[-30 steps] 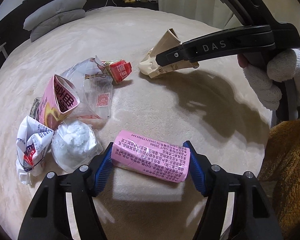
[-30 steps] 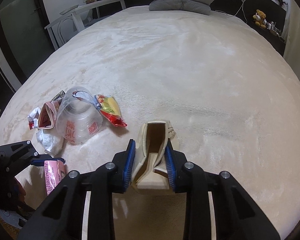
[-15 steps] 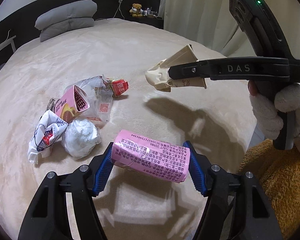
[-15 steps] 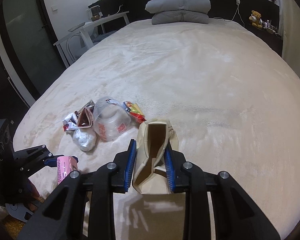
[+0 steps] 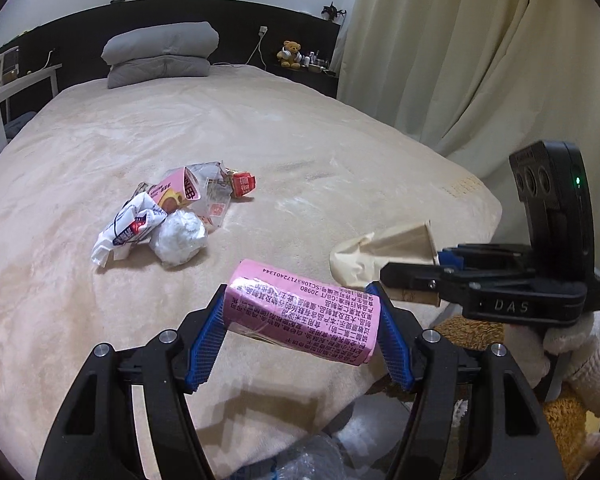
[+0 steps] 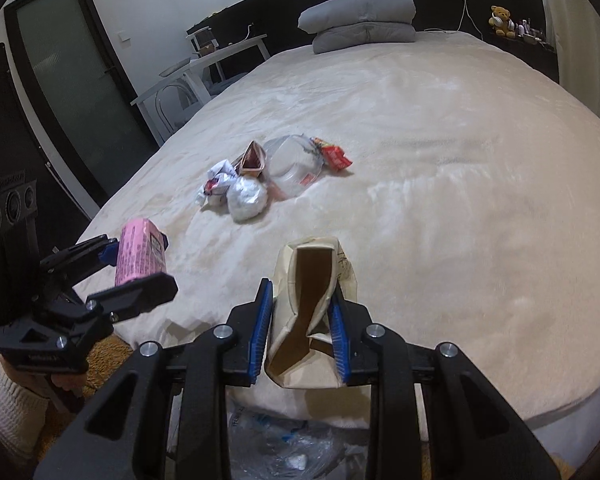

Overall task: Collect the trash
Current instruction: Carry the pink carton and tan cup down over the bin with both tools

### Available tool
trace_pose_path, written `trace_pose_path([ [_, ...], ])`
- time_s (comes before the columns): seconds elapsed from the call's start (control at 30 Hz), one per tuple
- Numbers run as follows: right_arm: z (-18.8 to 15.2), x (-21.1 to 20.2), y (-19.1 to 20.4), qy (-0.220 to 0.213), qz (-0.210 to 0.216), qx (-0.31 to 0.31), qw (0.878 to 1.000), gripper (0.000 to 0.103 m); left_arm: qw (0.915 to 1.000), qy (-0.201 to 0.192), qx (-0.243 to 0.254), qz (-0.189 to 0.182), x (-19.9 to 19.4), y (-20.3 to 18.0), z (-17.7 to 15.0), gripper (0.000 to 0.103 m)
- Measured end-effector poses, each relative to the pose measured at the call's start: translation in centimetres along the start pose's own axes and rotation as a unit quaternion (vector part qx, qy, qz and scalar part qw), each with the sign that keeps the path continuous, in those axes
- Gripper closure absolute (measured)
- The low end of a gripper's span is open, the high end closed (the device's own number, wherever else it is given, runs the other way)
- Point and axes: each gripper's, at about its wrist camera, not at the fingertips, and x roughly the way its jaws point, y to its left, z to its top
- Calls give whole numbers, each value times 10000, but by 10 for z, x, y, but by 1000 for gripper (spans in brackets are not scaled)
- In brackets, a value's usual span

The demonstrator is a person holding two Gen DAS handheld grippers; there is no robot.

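Observation:
My left gripper (image 5: 300, 328) is shut on a pink printed carton (image 5: 304, 316), held above the near edge of the bed; it also shows in the right wrist view (image 6: 140, 254). My right gripper (image 6: 300, 326) is shut on a crushed beige carton (image 6: 308, 312), which also shows in the left wrist view (image 5: 384, 252). A pile of trash lies on the bed: a white crumpled wrapper (image 5: 128, 228), a white wad (image 5: 178, 238), a pink carton (image 5: 178, 190), a clear plastic cup (image 6: 294, 164) and a red packet (image 5: 242, 182).
The beige bed cover (image 6: 440, 160) fills both views, with grey pillows (image 5: 160, 54) at the head. A clear plastic bag (image 6: 292, 444) lies below the bed's near edge. A curtain (image 5: 460, 60) hangs at the right. A white desk (image 6: 204, 68) and a dark door (image 6: 76, 76) stand at the left.
Both grippers have pulled back from the trash pile toward the bed's near edge, each keeping its carton. The plastic bag below the bed edge has come into view.

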Motion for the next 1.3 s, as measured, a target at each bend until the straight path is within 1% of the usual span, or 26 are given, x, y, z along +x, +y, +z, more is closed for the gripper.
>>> trace_pose_path([
  [0.2,-40,-8,20,104,213,69,9997,74,9991,-63,-405,-62,-24,-1,-33,37],
  [0.33,-58,-11,31,179,332,87,9993,74,9970,-68,-762,-127,-36,0,-57,37],
  [0.57,-88,-12,47,384,408,60,9984,74,9889,32,-1477,-177,-48,6,-98,37],
  [0.7,-102,-10,52,524,466,65,9975,74,9834,93,-1797,-225,-52,8,-116,37],
  [0.8,-109,-5,56,701,450,35,9965,74,9789,256,-2011,-258,-47,9,-129,37],
  [0.9,-115,2,58,885,412,16,9952,74,9754,462,-2146,-216,-40,10,-140,37],
  [1.03,-123,19,57,1312,282,-3,9910,74,9681,793,-2370,-172,-25,17,-151,37],
  [1.17,-133,43,56,1845,204,22,9826,74,9582,1203,-2590,-155,-6,24,-164,37],
  [1.3,-141,66,50,2340,304,237,9715,74,9461,1596,-2814,-141,12,32,-176,37],
])
